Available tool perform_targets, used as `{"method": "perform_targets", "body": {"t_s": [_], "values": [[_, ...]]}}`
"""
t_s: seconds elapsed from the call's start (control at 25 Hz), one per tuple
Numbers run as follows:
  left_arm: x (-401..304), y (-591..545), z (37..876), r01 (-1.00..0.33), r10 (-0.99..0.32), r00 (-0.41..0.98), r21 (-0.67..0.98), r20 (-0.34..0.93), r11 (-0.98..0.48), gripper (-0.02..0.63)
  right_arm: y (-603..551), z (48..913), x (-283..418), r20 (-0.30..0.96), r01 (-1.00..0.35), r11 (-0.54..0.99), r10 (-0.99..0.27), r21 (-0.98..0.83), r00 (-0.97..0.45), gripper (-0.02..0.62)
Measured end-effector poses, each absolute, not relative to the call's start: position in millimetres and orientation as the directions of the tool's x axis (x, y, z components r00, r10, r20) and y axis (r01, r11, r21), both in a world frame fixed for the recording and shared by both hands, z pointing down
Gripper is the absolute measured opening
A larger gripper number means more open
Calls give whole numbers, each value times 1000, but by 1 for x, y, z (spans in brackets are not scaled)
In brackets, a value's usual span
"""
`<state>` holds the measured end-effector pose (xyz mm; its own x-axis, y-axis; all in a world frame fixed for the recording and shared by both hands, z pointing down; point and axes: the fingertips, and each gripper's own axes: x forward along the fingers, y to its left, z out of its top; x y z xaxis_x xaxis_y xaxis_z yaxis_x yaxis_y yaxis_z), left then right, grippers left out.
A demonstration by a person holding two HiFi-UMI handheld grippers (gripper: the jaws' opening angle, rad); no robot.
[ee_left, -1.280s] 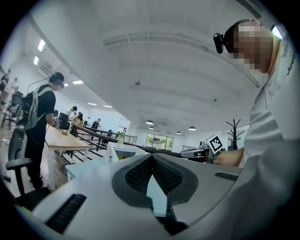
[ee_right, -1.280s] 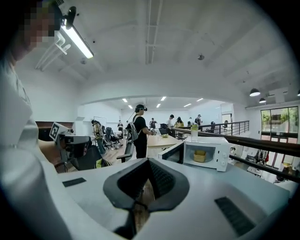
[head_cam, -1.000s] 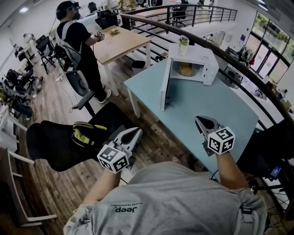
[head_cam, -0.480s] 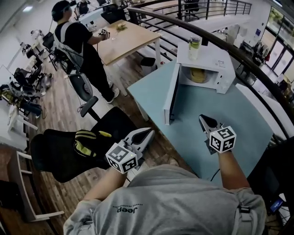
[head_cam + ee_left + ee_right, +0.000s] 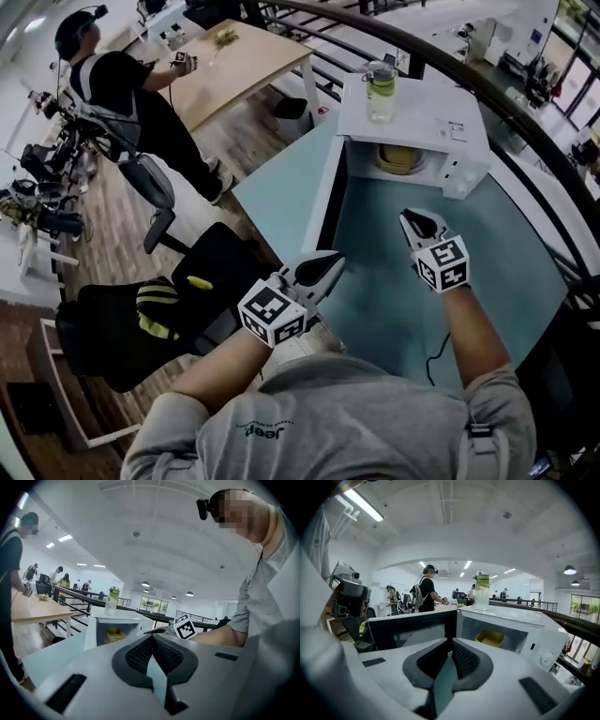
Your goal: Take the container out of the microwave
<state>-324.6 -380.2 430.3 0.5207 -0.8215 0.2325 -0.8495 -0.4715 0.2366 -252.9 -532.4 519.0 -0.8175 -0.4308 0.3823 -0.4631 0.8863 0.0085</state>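
Head view: microwave [image 5: 412, 131] at the table's [image 5: 506, 244] far edge, door [image 5: 328, 192] open, yellow container [image 5: 397, 157] inside; the bottle [image 5: 380, 91] on top could topple if the microwave gets knocked.
Left gripper view: left gripper [image 5: 151, 638] fingers pressed together, nothing between.
Right gripper view: right gripper [image 5: 451, 642] fingers pressed together too, empty; only here the door's dark window faces us.

Bright ceiling lights [image 5: 365, 506], heavy fisheye warp, dark corners, perhaps slightly soft
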Motion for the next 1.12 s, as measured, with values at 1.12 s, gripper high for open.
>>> {"method": "perform_targets", "body": {"t_s": [1.12], "values": [[-336,-474,535,-979,-854,194,36,482,-203,17,-697,629,-315,538,-229,888,-429,399,-726,140]]}}
